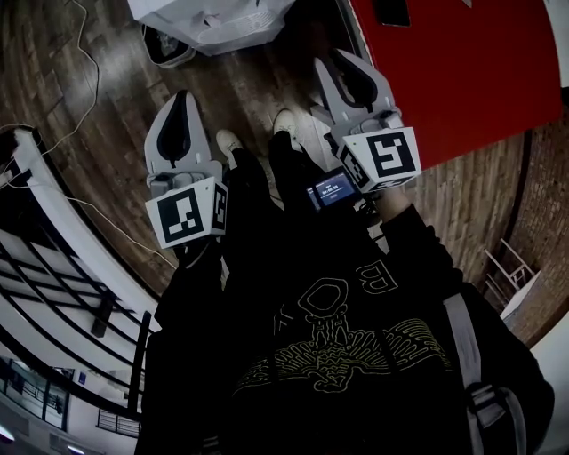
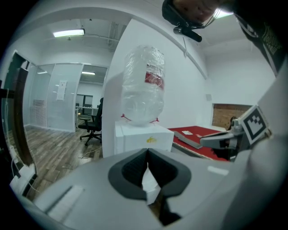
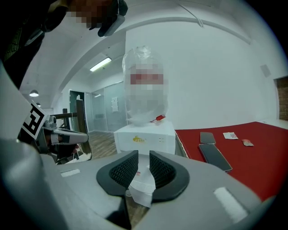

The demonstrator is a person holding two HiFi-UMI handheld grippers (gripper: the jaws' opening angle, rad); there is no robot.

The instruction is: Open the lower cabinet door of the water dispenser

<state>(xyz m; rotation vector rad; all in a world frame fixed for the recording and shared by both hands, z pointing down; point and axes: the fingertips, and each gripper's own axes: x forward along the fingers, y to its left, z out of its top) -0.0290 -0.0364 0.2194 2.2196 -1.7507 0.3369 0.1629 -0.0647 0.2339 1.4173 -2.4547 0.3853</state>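
The white water dispenser (image 2: pixel 144 137) stands ahead of both grippers with a plastic-wrapped bottle (image 2: pixel 143 85) on top. From the head view only its top (image 1: pixel 213 22) shows, beyond the fingertips. Its lower front (image 3: pixel 143 182) shows through the gap of my right gripper (image 3: pixel 144 155), and the door's edges are hidden by the jaws. That gripper (image 1: pixel 331 59) is open with nothing between its pads, apart from the dispenser. My left gripper (image 2: pixel 146 152) is shut with its tips touching, holds nothing, and hangs level beside the right one (image 1: pixel 180 96).
A red table (image 1: pixel 462 71) runs along the right of the dispenser, with a dark flat device (image 3: pixel 215 155) on it. An office chair (image 2: pixel 92 123) stands at the far left. A thin cable (image 1: pixel 71 124) crosses the wooden floor. The person's shoes (image 1: pixel 229 142) are between the grippers.
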